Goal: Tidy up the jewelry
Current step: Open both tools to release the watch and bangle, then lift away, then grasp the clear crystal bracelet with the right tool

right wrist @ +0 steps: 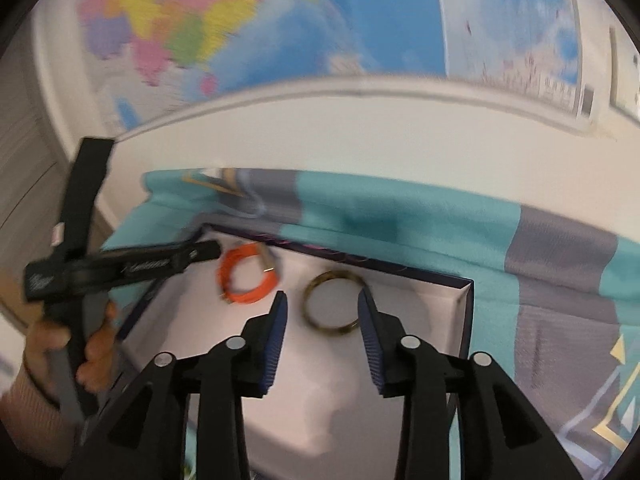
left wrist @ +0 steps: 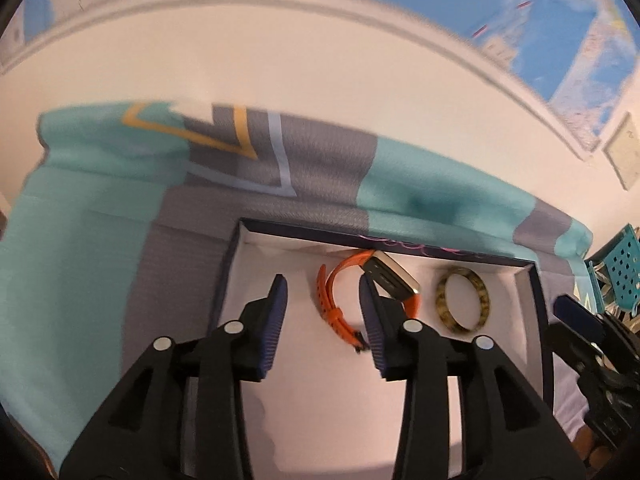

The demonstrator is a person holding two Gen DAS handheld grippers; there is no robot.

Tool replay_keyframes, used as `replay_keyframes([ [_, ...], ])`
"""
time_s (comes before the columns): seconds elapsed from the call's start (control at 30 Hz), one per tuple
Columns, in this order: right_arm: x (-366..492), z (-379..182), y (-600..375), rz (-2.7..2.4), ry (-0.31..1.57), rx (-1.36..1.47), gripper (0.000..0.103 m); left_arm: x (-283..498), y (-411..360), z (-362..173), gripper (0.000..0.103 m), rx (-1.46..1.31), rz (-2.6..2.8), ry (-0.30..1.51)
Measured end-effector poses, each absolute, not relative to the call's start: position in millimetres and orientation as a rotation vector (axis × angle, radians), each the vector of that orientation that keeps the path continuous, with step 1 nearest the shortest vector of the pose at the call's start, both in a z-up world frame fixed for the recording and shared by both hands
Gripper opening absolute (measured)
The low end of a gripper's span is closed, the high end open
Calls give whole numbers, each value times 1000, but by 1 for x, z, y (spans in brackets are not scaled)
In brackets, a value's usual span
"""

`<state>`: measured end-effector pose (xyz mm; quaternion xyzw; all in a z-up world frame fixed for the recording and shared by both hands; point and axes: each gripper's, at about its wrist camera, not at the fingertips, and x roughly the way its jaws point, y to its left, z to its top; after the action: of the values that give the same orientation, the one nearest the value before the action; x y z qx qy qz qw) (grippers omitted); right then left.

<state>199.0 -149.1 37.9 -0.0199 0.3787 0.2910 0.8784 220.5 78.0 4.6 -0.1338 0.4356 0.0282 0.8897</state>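
An open dark-blue box with a white inside (left wrist: 248, 280) (right wrist: 400, 308) lies on a teal and grey cloth. In it rest an orange-strapped watch (left wrist: 332, 304) (right wrist: 244, 280) and a mottled brown bangle (left wrist: 464, 300) (right wrist: 332, 304), side by side and apart. My left gripper (left wrist: 324, 288) hovers over the box, jaws apart, the watch strap showing between the fingers but not pressed. My right gripper (right wrist: 322, 304) hangs above the bangle with its jaws apart, and nothing is gripped. The left tool and the hand that holds it (right wrist: 92, 344) appear at the left of the right wrist view.
The cloth (left wrist: 92, 240) (right wrist: 460, 224) covers the table up to a pale wall with a world map (right wrist: 248, 28) on it. A teal perforated basket (left wrist: 620, 268) stands at the far right. The right gripper's tip (left wrist: 576, 312) shows at the box's right edge.
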Motion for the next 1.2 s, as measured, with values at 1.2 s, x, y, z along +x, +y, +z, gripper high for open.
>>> replay_keyframes([
  [1.2,41,-28,-160,642,816,-336,23,18,39,-21,55,-45,-167,818],
])
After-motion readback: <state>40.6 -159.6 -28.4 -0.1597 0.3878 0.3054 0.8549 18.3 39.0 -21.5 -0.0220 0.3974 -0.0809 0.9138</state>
